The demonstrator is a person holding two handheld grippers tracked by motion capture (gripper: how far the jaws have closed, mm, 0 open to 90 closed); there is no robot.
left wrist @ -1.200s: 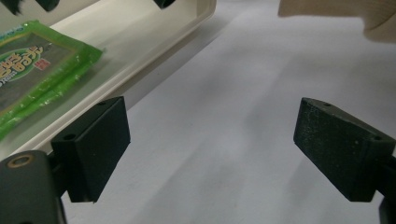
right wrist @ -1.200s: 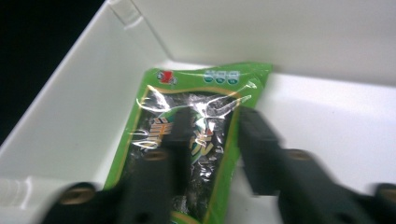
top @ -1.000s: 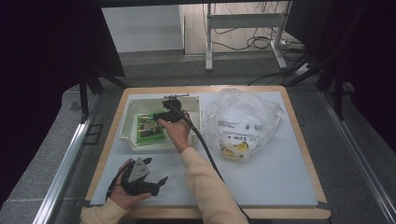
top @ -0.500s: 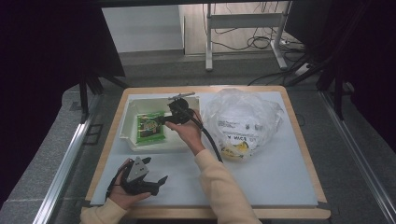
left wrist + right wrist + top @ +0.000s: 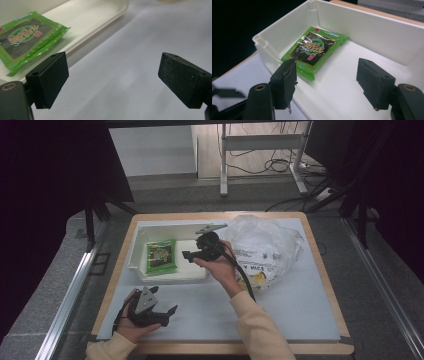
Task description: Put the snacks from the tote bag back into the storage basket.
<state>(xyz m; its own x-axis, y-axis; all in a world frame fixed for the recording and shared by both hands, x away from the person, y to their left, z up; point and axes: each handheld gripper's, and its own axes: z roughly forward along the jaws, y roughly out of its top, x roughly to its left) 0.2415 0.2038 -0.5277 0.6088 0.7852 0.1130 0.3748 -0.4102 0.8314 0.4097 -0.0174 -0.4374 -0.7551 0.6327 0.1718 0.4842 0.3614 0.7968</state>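
1. Hovering above the right half of the white bin (image 5: 135,251), the right gripper (image 5: 192,254) points toward the seaweed snack packet (image 5: 160,256); its jaws have just been opening and stand spread with nothing between them
2. One green seaweed snack packet lies flat in the bin's left half, apart from those jaws
3. Resting at the table's near left corner, the left gripper (image 5: 167,314) is spread wide and empty, aimed past the bin's near rim
4. One crumpled clear plastic bag (image 5: 265,247) with yellowish contents sits just right of the bin, behind the right hand (image 5: 220,267)
5. One bin, one bag, two grippers share the pale mat (image 5: 295,305); the bin's walls stand around the packet
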